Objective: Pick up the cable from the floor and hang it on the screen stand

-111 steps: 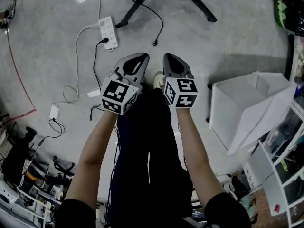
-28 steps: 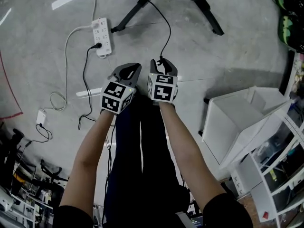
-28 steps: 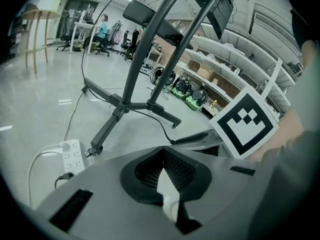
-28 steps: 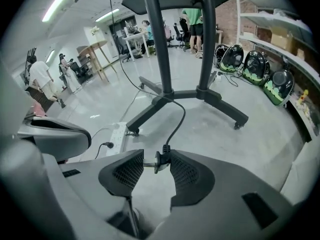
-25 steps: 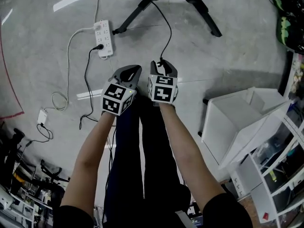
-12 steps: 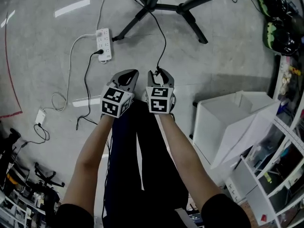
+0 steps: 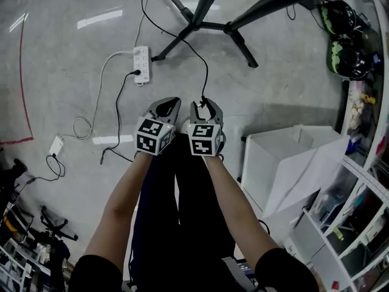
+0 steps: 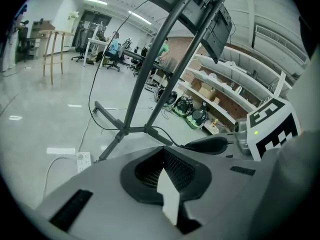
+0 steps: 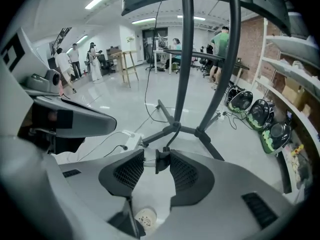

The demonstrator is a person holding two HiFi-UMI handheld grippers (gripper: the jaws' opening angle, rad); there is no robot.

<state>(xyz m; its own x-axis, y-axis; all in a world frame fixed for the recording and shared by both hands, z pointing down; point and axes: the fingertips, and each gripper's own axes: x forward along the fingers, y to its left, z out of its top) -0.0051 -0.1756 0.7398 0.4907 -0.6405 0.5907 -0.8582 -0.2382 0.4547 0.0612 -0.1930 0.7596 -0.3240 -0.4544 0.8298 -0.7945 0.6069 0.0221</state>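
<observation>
Right tool [image 7: 203, 104] clamps the cable [image 7: 206, 75], left tool [image 7: 172, 103] closed; bare floor [image 7: 273, 84] reaches the screen stand [image 7: 196, 24].

Power strip [image 7: 141, 65] lies left of the screen stand [image 7: 199, 22]; box [image 7: 258, 169] right, seemingly beside shelves [image 7: 364, 181].

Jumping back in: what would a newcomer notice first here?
The right gripper pinches the black cable by its plug, mid-frame, and the cable runs up to the screen stand at the top. The left gripper beside it is shut and empty; a white power strip lies upper left.
</observation>
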